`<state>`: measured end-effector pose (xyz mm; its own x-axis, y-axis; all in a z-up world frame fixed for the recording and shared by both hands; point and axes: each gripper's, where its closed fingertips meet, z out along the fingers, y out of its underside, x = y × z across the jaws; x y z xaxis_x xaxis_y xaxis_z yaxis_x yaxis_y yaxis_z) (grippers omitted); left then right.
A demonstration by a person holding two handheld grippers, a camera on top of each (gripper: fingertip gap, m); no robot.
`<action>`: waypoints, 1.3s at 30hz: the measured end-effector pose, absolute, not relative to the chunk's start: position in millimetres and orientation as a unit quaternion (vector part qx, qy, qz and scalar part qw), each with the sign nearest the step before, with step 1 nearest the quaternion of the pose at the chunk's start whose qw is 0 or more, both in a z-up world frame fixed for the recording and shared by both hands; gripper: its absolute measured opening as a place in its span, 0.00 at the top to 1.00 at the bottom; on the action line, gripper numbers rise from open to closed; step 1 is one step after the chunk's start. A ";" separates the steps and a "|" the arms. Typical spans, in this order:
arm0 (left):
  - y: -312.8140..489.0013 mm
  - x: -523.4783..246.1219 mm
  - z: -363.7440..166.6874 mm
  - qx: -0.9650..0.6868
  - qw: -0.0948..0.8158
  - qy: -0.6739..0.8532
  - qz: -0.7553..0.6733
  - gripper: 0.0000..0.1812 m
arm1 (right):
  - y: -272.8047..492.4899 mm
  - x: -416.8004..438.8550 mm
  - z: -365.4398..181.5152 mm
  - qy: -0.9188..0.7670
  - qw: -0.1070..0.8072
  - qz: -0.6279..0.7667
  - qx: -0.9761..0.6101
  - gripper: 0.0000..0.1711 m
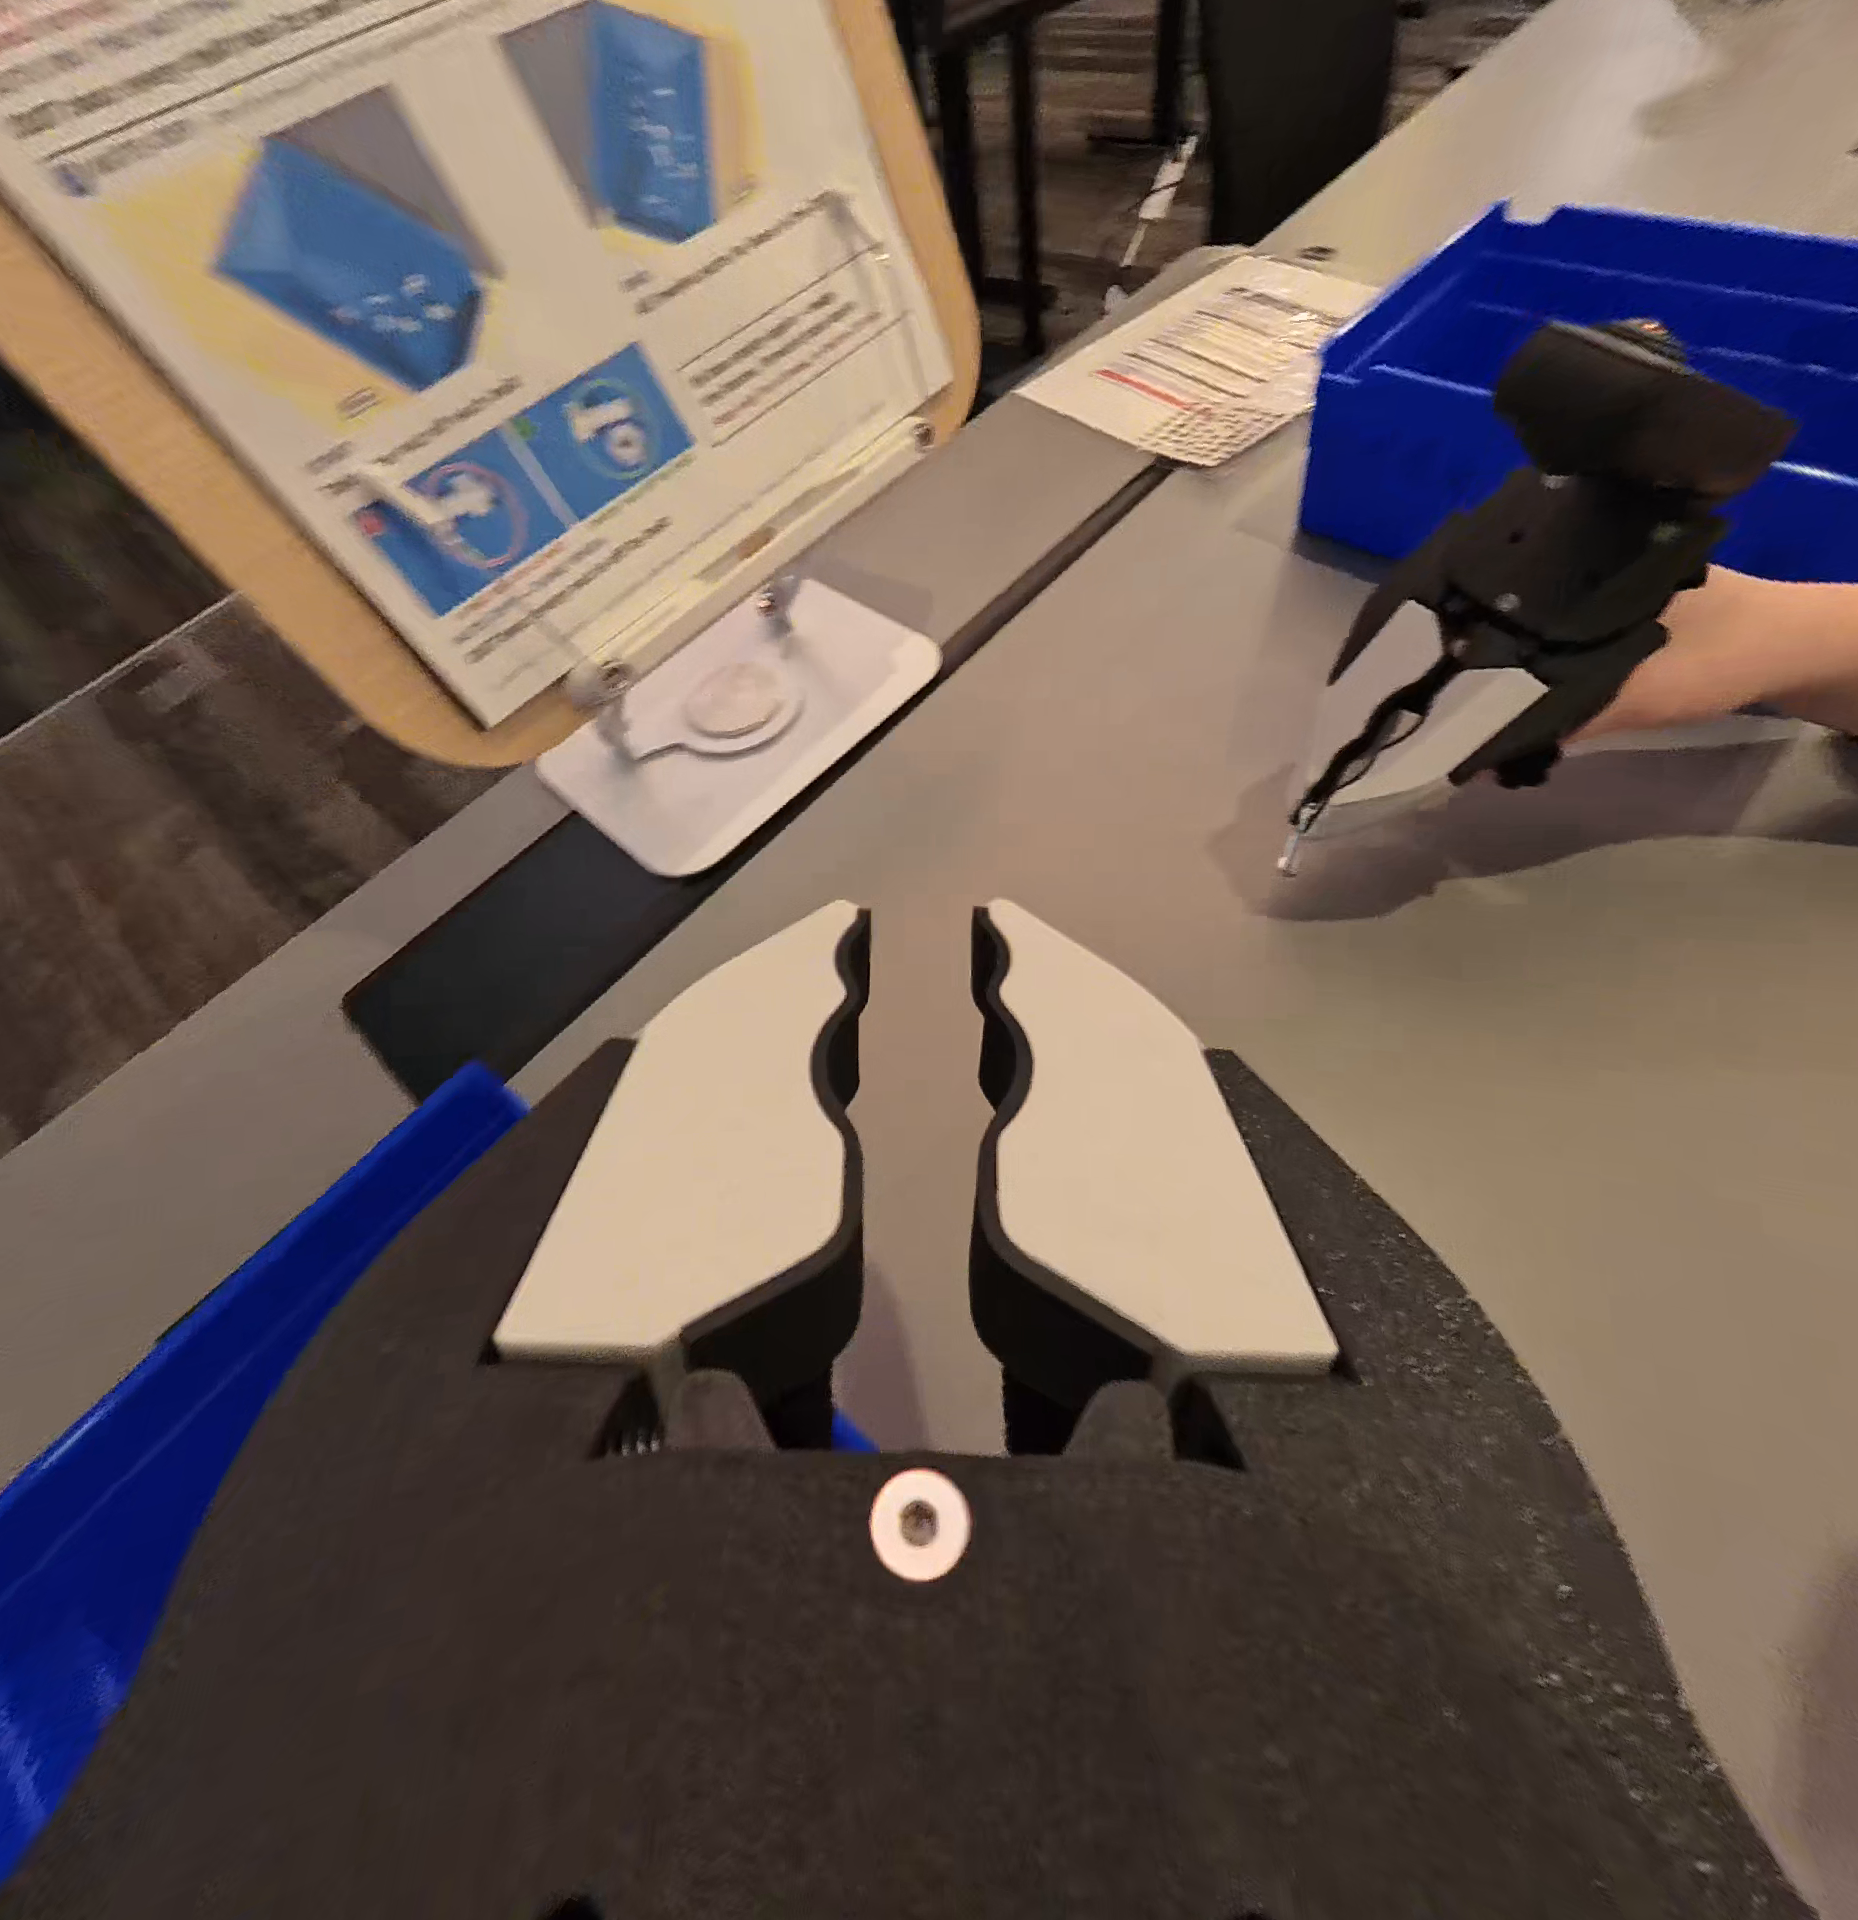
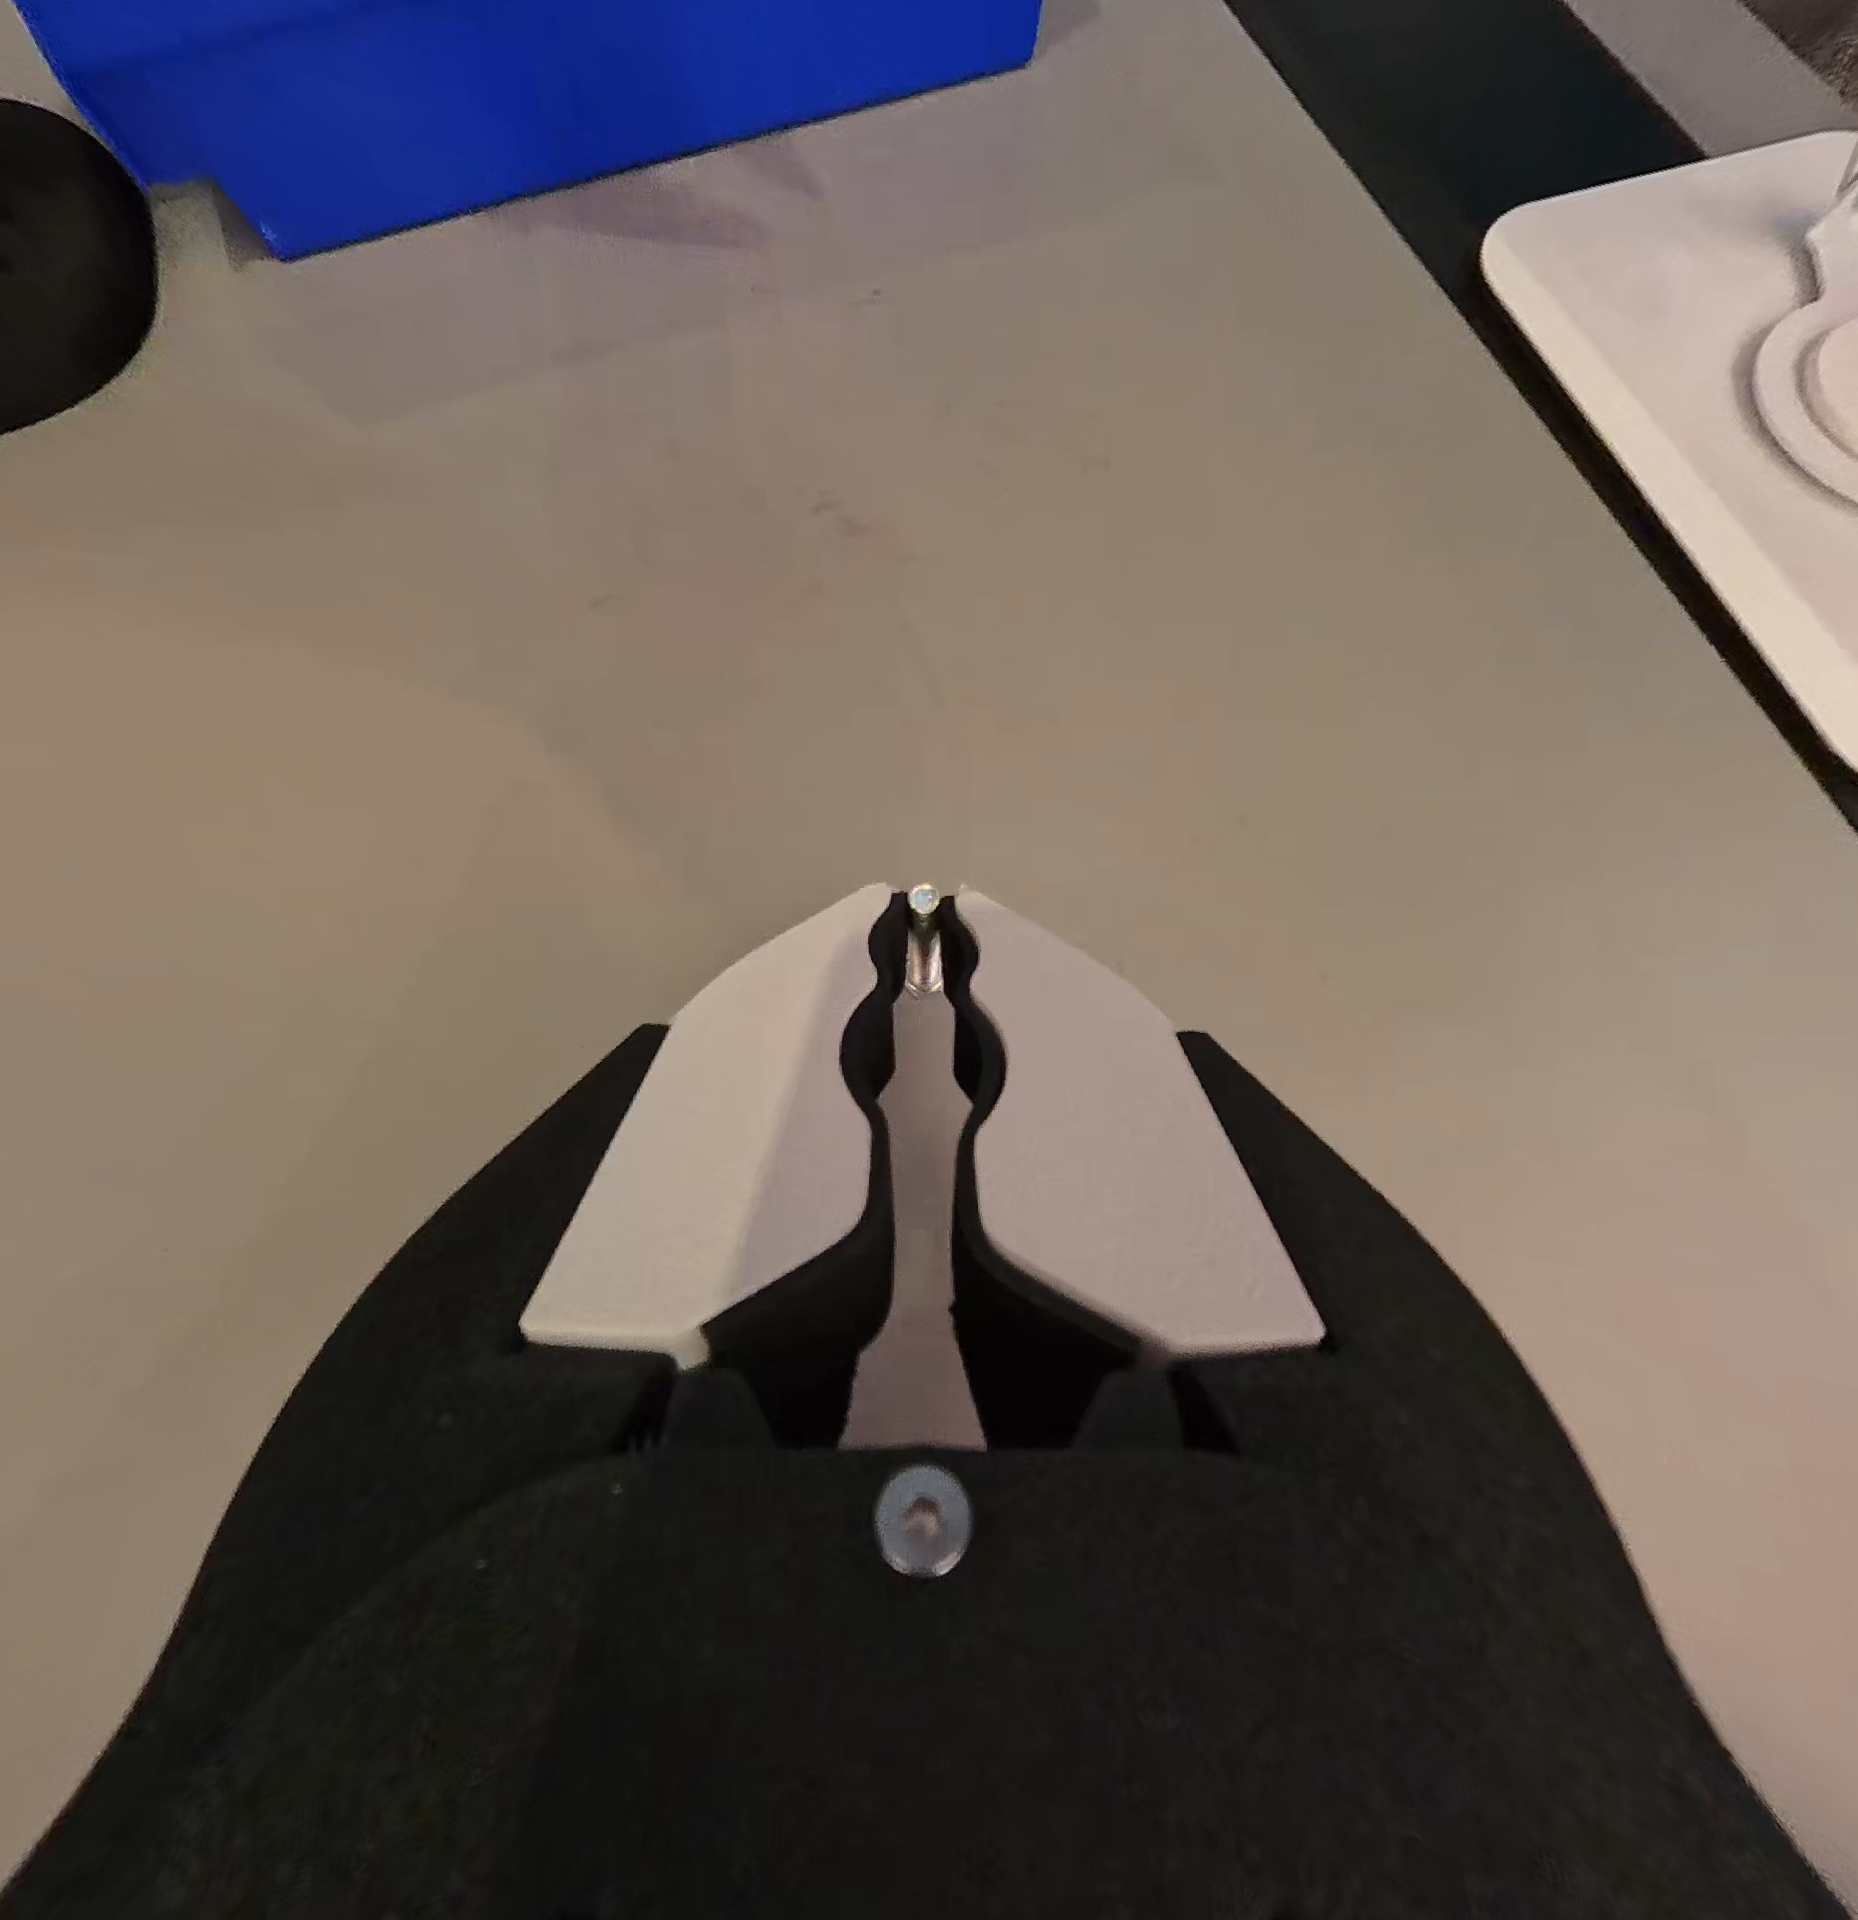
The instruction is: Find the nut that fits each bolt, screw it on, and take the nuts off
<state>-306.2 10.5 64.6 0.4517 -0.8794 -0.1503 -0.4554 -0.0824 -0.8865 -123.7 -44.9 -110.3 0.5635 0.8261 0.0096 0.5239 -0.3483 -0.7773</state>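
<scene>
Blue plastic shows at the far left of the left wrist view, where the edge of a bin point(image 1: 94, 1455) lies just beside and partly under the left gripper point(image 1: 920, 914); its two pale fingers stand apart with only the grey table point(image 1: 1320, 1195) between them, so this claw is released and holds nothing. Behind it a printed instruction sheet point(image 1: 468, 312) with blue pictures and blurred lines of writing stands on a wooden board point(image 1: 104, 416), carried by a white base point(image 1: 759, 769). More to the right a second printed sheet in a clear sleeve point(image 1: 1205, 364) lies flat, then another blue bin point(image 1: 1590, 312). At the far right the right gripper point(image 1: 1309, 816) points down at the table, held by a hand point(image 1: 1756, 665). In the right wrist view this gripper point(image 2: 925, 896) is clenched on a small silver bolt point(image 2: 923, 940), pinched between the fingertips, close above the table.
</scene>
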 end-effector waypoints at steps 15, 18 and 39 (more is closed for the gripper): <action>55.7 -421.7 7.3 -0.842 0.386 0.366 -0.087 0.93 | -39.8 -124.3 -123.2 -0.421 0.390 0.202 -0.794 0.89; 63.8 -439.8 -16.3 -0.871 0.347 0.338 -0.077 0.95 | -40.1 -125.9 -115.2 -0.424 0.405 0.205 -0.784 0.87; 58.8 -471.2 -136.5 -0.893 0.134 0.427 -0.043 0.94 | -39.5 -116.8 -99.0 -0.407 0.425 0.215 -0.779 0.85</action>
<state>-471.2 58.8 -136.5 0.6319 -0.7741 -0.0380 -0.7513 -0.5998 -0.2752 -116.8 -39.5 -99.0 0.5769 0.8167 0.0116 0.4516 -0.3072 -0.8377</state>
